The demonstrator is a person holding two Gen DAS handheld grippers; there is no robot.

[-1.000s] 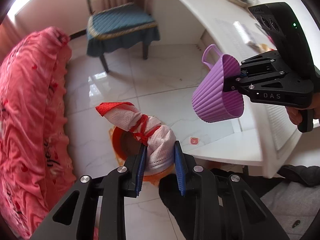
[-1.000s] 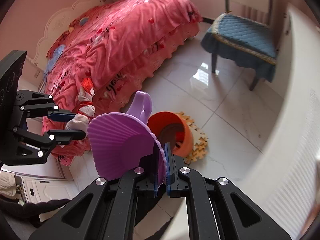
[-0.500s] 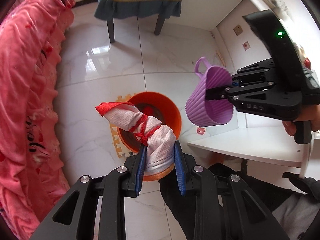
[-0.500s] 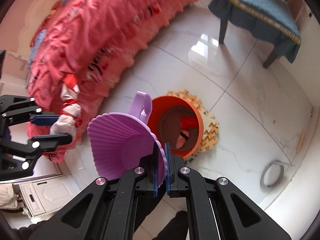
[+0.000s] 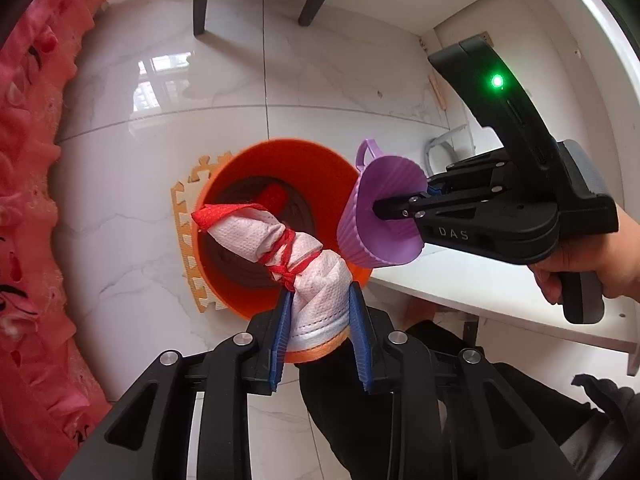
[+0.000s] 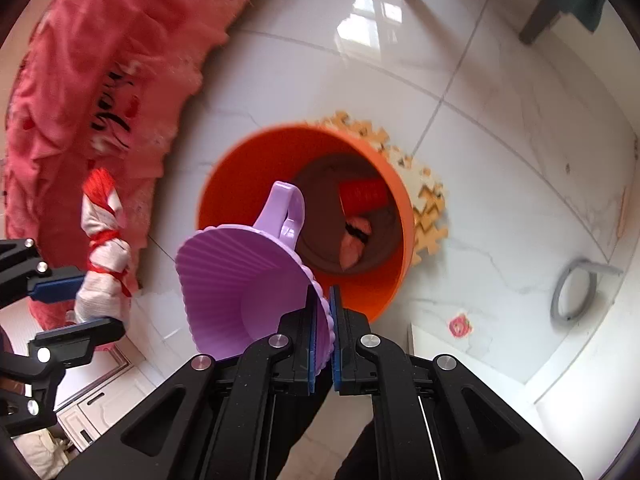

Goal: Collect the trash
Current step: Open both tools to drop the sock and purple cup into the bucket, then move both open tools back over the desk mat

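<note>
We hold the white shoe (image 5: 304, 264) tight in our left gripper (image 5: 320, 332) and pinch the purple cup (image 6: 244, 280) in our right gripper (image 6: 322, 336), both over the orange bin (image 5: 240, 280) (cup at three o'clock), so next we let go.
</note>
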